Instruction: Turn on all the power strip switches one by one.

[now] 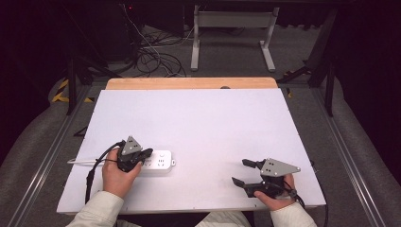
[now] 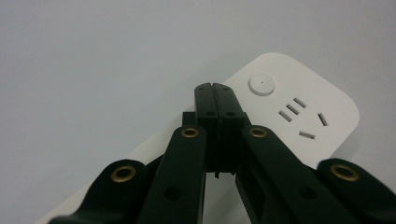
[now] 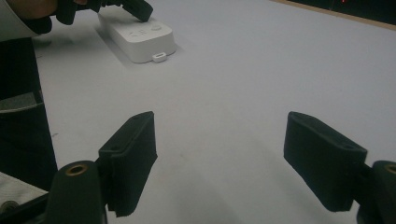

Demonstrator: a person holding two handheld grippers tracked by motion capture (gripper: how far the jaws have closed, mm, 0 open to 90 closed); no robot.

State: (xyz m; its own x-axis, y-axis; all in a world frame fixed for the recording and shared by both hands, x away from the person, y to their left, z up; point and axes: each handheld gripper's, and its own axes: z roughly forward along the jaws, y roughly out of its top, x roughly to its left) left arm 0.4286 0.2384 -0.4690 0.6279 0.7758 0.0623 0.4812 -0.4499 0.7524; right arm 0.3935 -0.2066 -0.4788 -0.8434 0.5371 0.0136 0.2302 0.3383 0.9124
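While the left gripper, jaws clenched together, presses down on the white power strip at the table's near-left, the right gripper waits spread wide; reaching its round switch likely needs a slight shift.

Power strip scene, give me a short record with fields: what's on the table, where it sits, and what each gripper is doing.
item: white power strip with a round button and socket slots
place: lying flat on the white table, near its front left
cord: white cable runs off the strip's left end
left gripper: jaws shut together, tips over the strip's top face beside the button; contact cannot be told
right gripper: jaws open, nothing between them, low over bare table at the front right
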